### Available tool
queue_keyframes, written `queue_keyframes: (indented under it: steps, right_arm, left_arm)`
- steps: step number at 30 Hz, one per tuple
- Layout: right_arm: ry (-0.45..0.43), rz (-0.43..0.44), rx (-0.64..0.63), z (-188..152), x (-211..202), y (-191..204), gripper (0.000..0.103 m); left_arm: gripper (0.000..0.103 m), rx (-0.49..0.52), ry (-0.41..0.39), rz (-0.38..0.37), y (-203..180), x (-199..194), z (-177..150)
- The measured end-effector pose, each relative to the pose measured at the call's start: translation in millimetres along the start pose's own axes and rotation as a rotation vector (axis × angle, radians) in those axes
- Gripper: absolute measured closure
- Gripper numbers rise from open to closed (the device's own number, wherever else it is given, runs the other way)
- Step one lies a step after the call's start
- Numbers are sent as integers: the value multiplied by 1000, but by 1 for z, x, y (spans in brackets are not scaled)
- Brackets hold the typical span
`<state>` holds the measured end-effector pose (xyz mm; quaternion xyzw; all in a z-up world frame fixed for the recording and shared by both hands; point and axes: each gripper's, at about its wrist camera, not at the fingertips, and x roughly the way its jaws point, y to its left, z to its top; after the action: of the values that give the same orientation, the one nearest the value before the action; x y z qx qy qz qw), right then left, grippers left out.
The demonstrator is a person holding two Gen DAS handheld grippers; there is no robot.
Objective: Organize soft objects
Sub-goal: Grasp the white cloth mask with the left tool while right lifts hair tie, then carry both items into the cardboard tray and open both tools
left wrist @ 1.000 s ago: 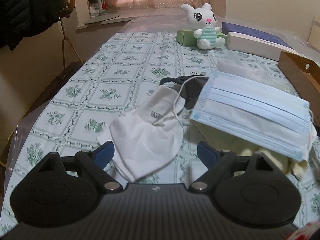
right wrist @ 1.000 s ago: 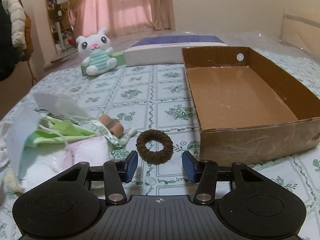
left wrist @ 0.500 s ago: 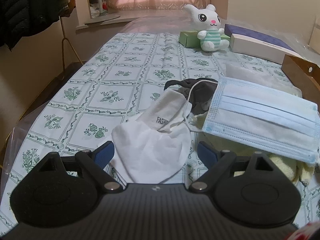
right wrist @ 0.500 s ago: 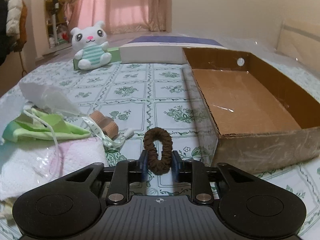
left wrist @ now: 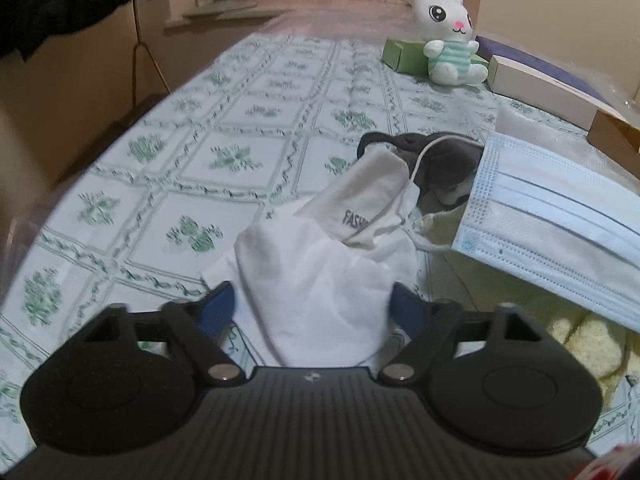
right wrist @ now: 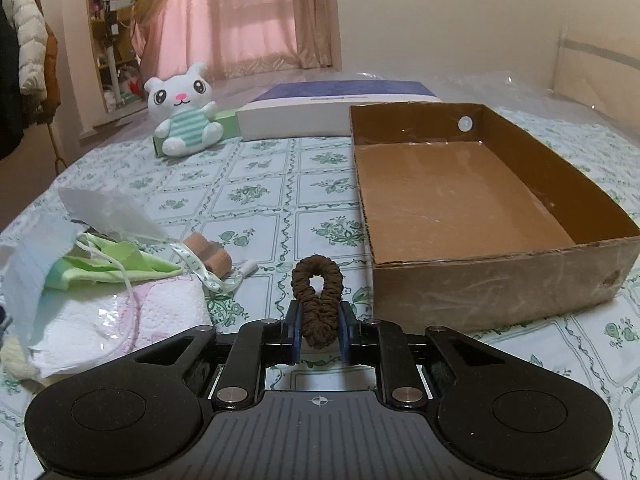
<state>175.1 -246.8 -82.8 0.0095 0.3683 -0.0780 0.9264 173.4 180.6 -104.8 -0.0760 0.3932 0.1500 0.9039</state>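
In the left wrist view a white cloth mask (left wrist: 312,280) lies on the flowered tablecloth beside a blue surgical mask (left wrist: 552,216) and a dark grey mask (left wrist: 444,160). My left gripper (left wrist: 314,308) straddles the white mask's near end. Its jaws are closing, and the blue pads stand at the cloth's edges without squeezing it. In the right wrist view my right gripper (right wrist: 319,332) is shut on a brown hair scrunchie (right wrist: 316,260), pinched into a narrow upright loop. An open cardboard box (right wrist: 500,280) sits just right of it.
A plush bunny (right wrist: 184,120) leans on a green box at the back, beside a long white and purple box (right wrist: 340,120). Left of the right gripper lies a pile: green cloth (right wrist: 120,264), a wrapped white pack (right wrist: 120,320), a wooden tape measure (right wrist: 212,252). Yellow cloth (left wrist: 580,340) lies under the masks.
My left gripper moved forward and down over the white mask and its jaws narrowed. My right gripper closed on the scrunchie, squeezing the ring into a loop.
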Motion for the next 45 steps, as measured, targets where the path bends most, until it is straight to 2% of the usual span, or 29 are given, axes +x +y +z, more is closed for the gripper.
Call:
queue_keyframes:
  steps: [1, 2, 5, 10, 17, 23, 31, 40, 45]
  right_arm:
    - [0, 1, 4, 0, -2, -1, 85]
    - [0, 3, 4, 1, -4, -1, 85]
    - [5, 21, 6, 2, -10, -1, 85]
    - [-3, 57, 14, 7, -25, -5, 85]
    - [-50, 96, 2, 18, -54, -17, 85]
    - [-98, 115, -13, 32, -76, -33, 85]
    - [-168, 124, -6, 54, -99, -69, 85]
    - [-231, 103, 4, 78, -120, -112, 85]
    - [-245, 82, 3, 93, -121, -133, 85]
  left_arm:
    - [41, 3, -9, 0, 0, -1, -2]
    - [61, 15, -17, 0, 0, -3, -2]
    - [92, 18, -17, -15, 2, -9, -1]
    - [94, 20, -49, -20, 10, -34, 6]
    - [94, 41, -166, -30, 12, -89, 32]
    - [94, 76, -269, -65, -8, -129, 62]
    - [94, 146, -395, -176, -74, -170, 106]
    - [94, 211, -596, -313, -164, -223, 171]
    - [94, 234, -614, -420, -216, -232, 187]
